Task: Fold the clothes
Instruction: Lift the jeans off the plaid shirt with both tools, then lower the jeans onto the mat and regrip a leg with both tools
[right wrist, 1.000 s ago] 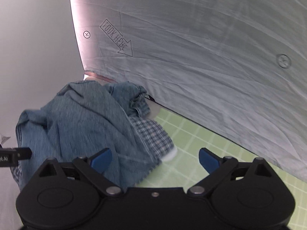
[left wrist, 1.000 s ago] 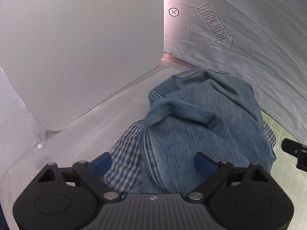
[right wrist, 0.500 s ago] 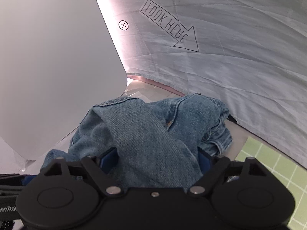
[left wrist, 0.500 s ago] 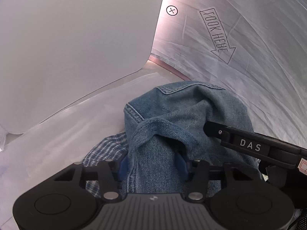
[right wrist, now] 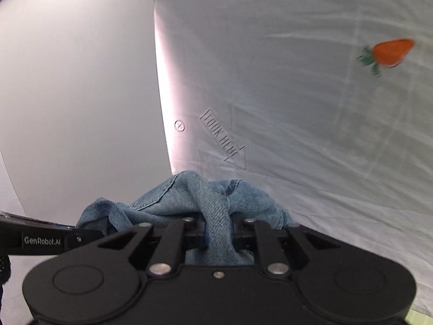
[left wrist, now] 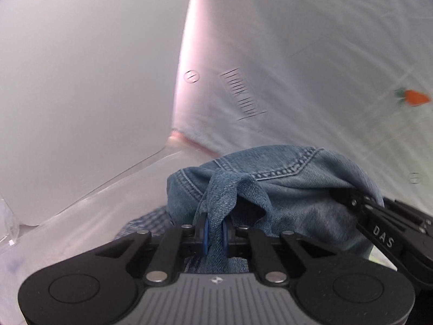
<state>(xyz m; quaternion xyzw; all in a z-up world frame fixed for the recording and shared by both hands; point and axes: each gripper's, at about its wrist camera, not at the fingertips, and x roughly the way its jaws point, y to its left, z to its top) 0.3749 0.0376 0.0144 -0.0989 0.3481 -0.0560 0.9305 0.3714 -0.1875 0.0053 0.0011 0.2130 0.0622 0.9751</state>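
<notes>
**Both tongs clenched on denim**

Now the left gripper and right gripper each pinch a fold of the bunched denim garment. Readable lettering: "DAS" and "GenRobot.AI" on the opposite grippers' arms.

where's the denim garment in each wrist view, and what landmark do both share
Left wrist: the denim garment sits lower centre, a fold pinched in the left gripper.
Right wrist: it bunches at lower centre, gripped by the right gripper.
Shared landmark: the printed arrow on the white sheet.
</notes>
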